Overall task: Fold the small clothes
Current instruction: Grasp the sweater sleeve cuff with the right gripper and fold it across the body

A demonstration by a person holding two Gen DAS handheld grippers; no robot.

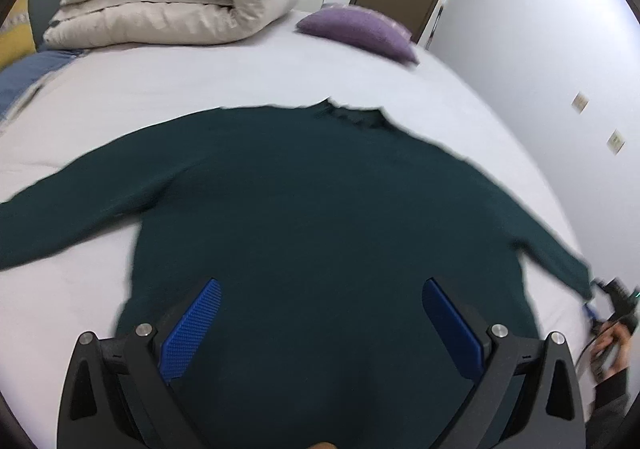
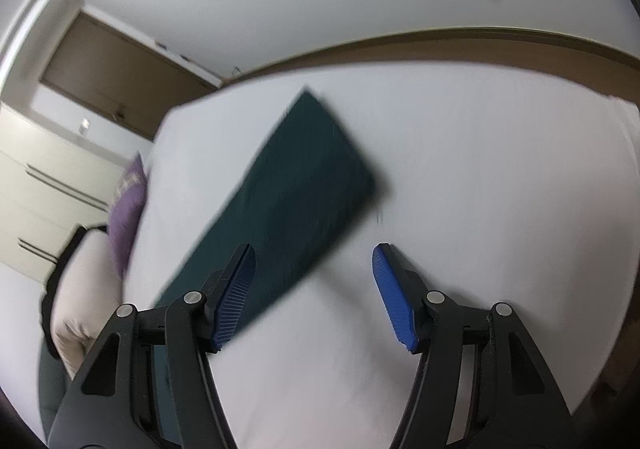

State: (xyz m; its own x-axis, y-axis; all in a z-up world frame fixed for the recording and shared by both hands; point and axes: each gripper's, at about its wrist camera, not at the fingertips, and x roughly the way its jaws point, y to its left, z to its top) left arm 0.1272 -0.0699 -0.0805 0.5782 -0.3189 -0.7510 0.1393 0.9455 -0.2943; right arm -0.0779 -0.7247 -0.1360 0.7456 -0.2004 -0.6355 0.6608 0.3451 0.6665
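I am hovering my left tool point(image 1: 320, 313) wide open and empty over the hem end of the dark green sweater point(image 1: 320, 201), which is lying flat on the bed point(image 1: 200, 81) with both sleeves spread. My right tool point(image 2: 314, 289), also gaping and empty, is pointing at the right sleeve point(image 2: 296, 185). Both views are blurring, so I am risking a late pinch that bunches the knit or grabs the sheet with it, skewing the fold.

No readable text, label, brand or number shows in either view.
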